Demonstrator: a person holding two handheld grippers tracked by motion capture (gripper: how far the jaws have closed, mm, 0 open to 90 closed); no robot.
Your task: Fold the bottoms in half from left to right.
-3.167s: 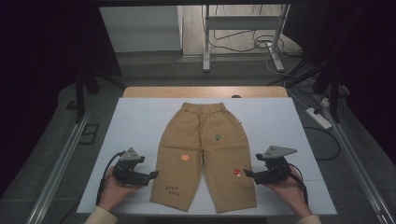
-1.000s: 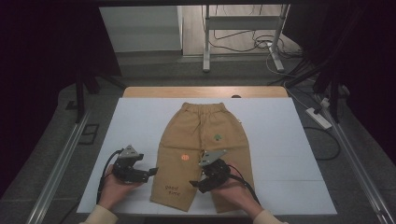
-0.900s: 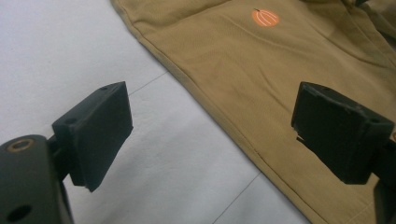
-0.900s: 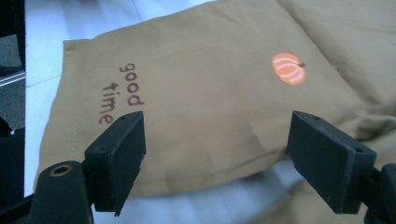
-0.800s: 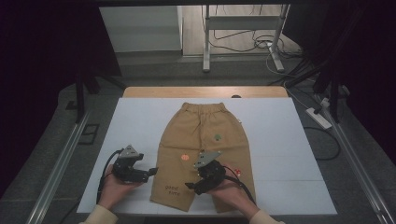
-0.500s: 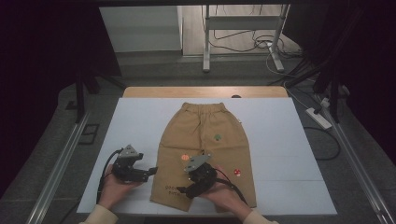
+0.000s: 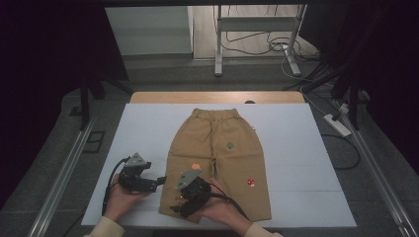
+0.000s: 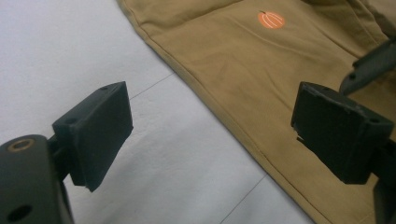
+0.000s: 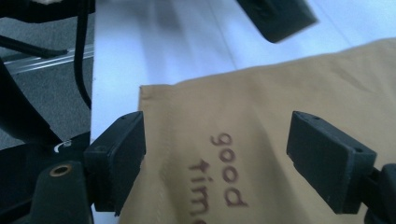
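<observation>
tan trousers [image 7: 217, 163] lie flat on the white table [image 7: 306, 163], left gripper [image 7: 159, 181] just off their left leg, right gripper [image 7: 178, 208] over that leg's hem; left gripper view: jaws wide apart, side seam running between them; right gripper view: jaws spread over the "good time" print [image 9: 219, 172], likely lined up to pinch the hem.

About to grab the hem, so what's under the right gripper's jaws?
The right gripper hangs open over the tan pants, above the "good time" print near the hem. Whatever lies beneath the fabric is hidden.
</observation>
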